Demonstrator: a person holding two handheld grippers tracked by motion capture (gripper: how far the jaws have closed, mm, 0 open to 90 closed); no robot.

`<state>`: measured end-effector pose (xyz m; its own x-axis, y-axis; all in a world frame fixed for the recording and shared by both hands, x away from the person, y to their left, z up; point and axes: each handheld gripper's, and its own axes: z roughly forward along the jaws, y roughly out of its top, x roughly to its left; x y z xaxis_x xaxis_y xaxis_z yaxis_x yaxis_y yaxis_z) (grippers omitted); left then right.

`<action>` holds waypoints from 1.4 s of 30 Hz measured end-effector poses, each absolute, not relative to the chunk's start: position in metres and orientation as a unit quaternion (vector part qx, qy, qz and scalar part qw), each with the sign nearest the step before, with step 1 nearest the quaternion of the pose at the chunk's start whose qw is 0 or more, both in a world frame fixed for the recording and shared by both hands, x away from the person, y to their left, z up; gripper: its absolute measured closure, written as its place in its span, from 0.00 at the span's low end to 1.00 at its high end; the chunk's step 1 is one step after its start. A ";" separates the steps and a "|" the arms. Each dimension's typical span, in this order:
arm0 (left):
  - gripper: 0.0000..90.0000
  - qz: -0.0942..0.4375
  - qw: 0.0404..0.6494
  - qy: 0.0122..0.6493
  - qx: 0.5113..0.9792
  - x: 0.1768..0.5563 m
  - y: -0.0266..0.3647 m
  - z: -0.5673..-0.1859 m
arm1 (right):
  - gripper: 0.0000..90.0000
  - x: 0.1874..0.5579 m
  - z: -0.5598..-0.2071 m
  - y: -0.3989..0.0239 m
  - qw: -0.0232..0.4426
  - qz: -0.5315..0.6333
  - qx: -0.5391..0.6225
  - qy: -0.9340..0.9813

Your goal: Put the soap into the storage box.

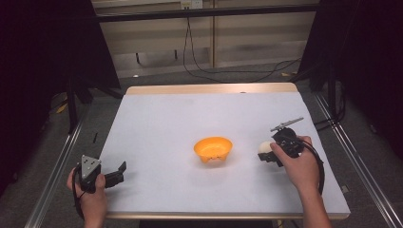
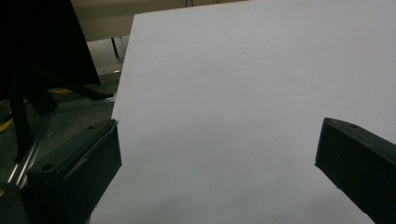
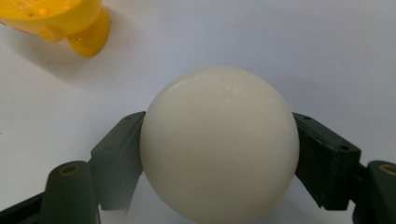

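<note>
My right gripper (image 1: 266,154) is shut on a cream white ball (image 1: 264,148), a little above the table at the right. In the right gripper view the ball (image 3: 219,142) sits squeezed between both black pads (image 3: 119,156). An orange bowl (image 1: 213,149) stands near the middle of the table, left of the ball; its edge and feet (image 3: 70,23) lie at the top left of the right gripper view. My left gripper (image 1: 119,175) rests at the table's front left corner, jaws wide apart with nothing between them; the left gripper view has only bare white table (image 2: 224,93) between the pads (image 2: 84,168).
The table top (image 1: 161,123) is white with a wooden edge at the back. Metal rails (image 1: 57,166) run along both sides on the floor. Black cables (image 1: 228,71) lie on the floor beyond the far edge.
</note>
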<state>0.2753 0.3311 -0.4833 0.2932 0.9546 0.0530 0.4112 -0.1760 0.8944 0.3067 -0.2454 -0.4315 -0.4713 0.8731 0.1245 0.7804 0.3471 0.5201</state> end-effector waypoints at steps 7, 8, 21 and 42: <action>0.00 0.331 0.411 0.494 0.692 0.275 0.331 -0.483 | 0.27 0.311 -0.427 -0.234 0.084 0.270 0.498 0.819; 0.00 0.331 0.411 0.494 0.692 0.275 0.331 -0.483 | 0.27 0.311 -0.427 -0.232 0.086 0.272 0.496 0.820; 0.00 0.331 0.411 0.494 0.692 0.275 0.331 -0.483 | 0.27 0.319 -0.417 -0.211 0.074 0.282 0.483 0.826; 0.00 0.330 0.411 0.493 0.692 0.275 0.332 -0.483 | 0.27 0.331 -0.402 -0.174 0.072 0.285 0.455 0.841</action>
<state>0.2753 0.3317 -0.4832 0.2954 0.9540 0.0503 0.4114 -0.1746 0.8946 0.3311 -0.1737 -0.4024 -0.5756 0.8060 0.1384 0.7242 0.4237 0.5441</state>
